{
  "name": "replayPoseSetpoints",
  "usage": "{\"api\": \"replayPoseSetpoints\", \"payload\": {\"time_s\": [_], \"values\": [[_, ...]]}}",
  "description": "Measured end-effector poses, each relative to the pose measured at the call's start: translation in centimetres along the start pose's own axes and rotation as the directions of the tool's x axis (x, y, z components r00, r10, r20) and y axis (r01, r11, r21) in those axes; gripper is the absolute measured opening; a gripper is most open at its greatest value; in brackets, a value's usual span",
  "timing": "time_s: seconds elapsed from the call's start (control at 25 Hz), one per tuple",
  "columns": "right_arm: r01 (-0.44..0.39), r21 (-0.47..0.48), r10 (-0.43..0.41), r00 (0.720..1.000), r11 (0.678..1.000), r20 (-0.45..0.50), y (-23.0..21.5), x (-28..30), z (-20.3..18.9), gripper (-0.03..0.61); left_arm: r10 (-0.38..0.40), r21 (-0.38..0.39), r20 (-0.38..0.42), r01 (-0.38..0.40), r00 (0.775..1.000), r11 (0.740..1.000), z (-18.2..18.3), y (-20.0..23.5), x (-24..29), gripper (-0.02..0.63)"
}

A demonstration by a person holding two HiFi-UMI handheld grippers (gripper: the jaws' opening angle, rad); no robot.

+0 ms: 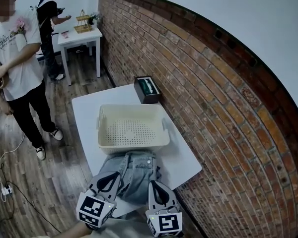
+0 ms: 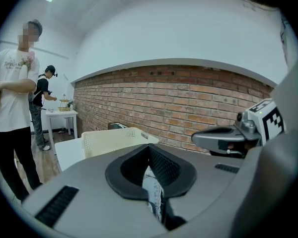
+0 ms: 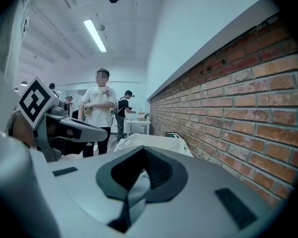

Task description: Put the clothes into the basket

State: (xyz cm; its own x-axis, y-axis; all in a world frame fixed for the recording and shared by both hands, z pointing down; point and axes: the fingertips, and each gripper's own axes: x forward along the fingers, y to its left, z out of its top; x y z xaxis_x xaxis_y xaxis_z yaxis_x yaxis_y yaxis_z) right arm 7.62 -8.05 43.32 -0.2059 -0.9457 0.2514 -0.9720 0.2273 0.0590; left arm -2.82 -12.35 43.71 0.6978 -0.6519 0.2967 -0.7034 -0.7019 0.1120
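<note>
Gripping the jeans (image 1: 134,170) by their near end, left tongs (image 1: 111,176) and right tongs (image 1: 155,183) sit side by side, each clamped fully down on denim. We see the jeans bunched at the counter's (image 1: 87,114) near edge. Their long axis runs from us toward the basket (image 1: 133,144), and the far end touches its near wall. We can't tell which end is the waist. The basket's near wall stands between the jeans and its inside. A black box (image 1: 147,89) lies behind the basket by the brick wall (image 1: 213,83). Two people (image 1: 20,58) stand left, and a cable (image 1: 5,185) lies on the floor.
</note>
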Motion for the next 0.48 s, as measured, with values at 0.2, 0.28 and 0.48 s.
{"api": "replayPoseSetpoints", "payload": {"time_s": [0.2,0.28,0.48], "values": [[-0.024,-0.028,0.023,0.999,0.999,-0.028,-0.4,0.7,-0.6,0.003,0.020,-0.016,-0.009,-0.020,1.000,1.000,-0.4,0.8,0.3,0.009],[-0.029,-0.032,0.028,0.999,0.999,-0.034,-0.8,0.8,-0.7,0.003,0.034,-0.027,-0.024,-0.034,0.999,0.999,-0.8,1.3,0.4,0.008],[-0.041,-0.040,0.039,0.998,0.998,-0.056,-1.6,1.3,-1.6,0.003,0.035,-0.041,-0.039,-0.037,0.999,0.998,-1.6,1.7,0.9,0.009]]}}
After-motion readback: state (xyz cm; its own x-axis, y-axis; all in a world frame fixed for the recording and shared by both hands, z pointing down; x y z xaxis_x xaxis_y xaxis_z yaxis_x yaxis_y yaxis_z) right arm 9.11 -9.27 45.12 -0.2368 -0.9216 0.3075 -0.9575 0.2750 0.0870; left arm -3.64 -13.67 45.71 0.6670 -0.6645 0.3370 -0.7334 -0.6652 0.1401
